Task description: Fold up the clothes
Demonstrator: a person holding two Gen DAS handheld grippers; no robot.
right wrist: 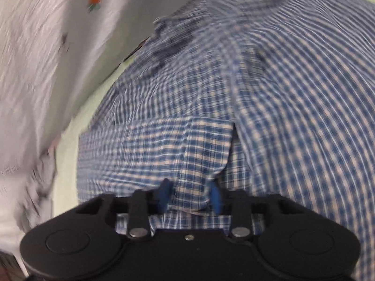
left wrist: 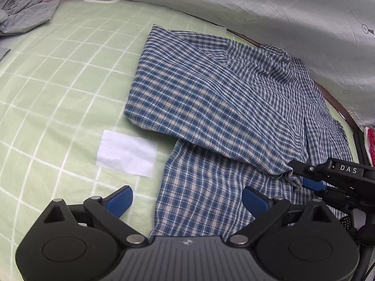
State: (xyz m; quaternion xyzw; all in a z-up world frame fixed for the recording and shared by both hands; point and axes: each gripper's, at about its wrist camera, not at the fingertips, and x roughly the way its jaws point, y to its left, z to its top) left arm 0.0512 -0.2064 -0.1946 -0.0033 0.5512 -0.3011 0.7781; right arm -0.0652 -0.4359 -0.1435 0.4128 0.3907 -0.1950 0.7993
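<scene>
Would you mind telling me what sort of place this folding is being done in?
Probably a bedroom: the plaid shirt lies on what looks like a bed with a green checked sheet, a carrot-print cloth hangs behind it, and a grey garment waits at the far corner.

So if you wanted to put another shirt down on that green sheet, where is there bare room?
Bare green sheet lies left of the plaid shirt, between the grey garment at the far corner and the white paper nearer the left gripper. The right side is crowded: shirt, right gripper, draped cloth.
</scene>
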